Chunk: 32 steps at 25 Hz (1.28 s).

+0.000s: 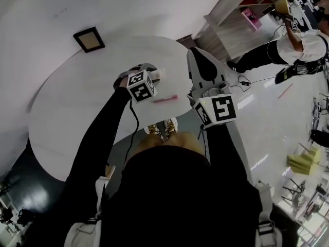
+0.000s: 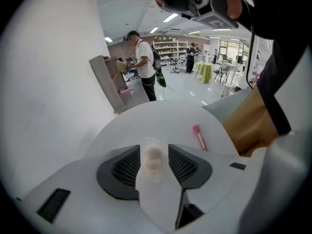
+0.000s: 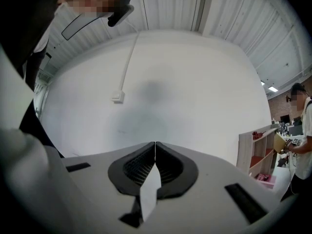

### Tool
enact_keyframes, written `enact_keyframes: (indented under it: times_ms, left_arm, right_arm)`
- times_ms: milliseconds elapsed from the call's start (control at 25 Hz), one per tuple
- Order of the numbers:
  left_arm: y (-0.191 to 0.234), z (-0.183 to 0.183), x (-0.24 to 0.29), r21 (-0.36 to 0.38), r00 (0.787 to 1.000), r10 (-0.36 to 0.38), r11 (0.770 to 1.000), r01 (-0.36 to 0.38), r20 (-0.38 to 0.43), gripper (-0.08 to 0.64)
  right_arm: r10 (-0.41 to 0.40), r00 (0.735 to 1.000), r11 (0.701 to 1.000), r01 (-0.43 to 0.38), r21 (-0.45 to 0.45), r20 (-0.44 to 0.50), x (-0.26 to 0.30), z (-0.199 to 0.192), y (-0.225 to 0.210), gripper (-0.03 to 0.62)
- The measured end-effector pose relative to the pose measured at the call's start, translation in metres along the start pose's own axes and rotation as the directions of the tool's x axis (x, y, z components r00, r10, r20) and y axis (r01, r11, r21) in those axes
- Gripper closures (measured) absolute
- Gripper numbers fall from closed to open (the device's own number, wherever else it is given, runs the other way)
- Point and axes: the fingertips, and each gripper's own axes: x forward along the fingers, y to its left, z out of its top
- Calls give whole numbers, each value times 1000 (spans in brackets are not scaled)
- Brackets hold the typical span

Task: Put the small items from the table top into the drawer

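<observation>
Jaws of the left gripper point(image 2: 154, 148) stand spread either side of a small pale wrapped item point(image 2: 152, 161) on the worktop point(image 2: 146, 121), left of the pink tube point(image 2: 199, 136), seemingly poised to pinch it. Right of the tube, the right gripper point(image 3: 155, 145) idles, jaws pressed together, empty.

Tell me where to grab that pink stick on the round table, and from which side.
Probably mid-shaft, from straight above. The pink stick lies flat on the table, long and thin, so set the jaws across its narrow width, not along it. The left gripper is nearest, but its open jaws straddle a small pale item.
</observation>
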Motion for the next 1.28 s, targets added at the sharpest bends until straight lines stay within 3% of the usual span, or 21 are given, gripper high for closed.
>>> enact_keyframes:
  times_ms: [240, 440, 640, 840, 1000, 1040, 1120, 1280]
  left_arm:
    - [-2, -11, 35, 30, 994, -80, 996, 82, -79, 360]
    - [-1, -15, 51, 34, 988, -102, 994, 107, -116, 362]
    - [-6, -17, 56, 30, 986, -113, 993, 118, -121, 442]
    - [1, -7, 45, -17, 991, -101, 995, 100, -83, 454]
    - [41, 34, -2, -110, 994, 51, 993, -40, 97, 454]
    - [52, 47, -20, -135, 982, 103, 987, -82, 156, 454]
    - [68, 74, -59, -183, 940, 205, 970, -158, 274, 454]
    - [85, 114, -134, -291, 804, 398, 911, -291, 441, 451]
  right_arm:
    - [-18, 999, 1000, 18, 3, -40, -7, -13, -8, 565]
    - [-30, 998, 999, 31, 9, -57, -13, -17, -19, 565]
    - [-42, 997, 999, 43, 14, -64, -18, -23, -23, 565]
    - [-53, 997, 998, 54, 24, -53, -19, -22, -33, 565]
    - [-56, 998, 998, 57, 31, -14, -15, -13, -37, 565]
    - [-51, 999, 998, 51, 31, -4, -13, -11, -36, 565]
    - [-35, 999, 999, 35, 29, 15, -11, -4, -33, 565]
    - [-3, 998, 1000, 2, 22, 62, -4, 14, -29, 565]
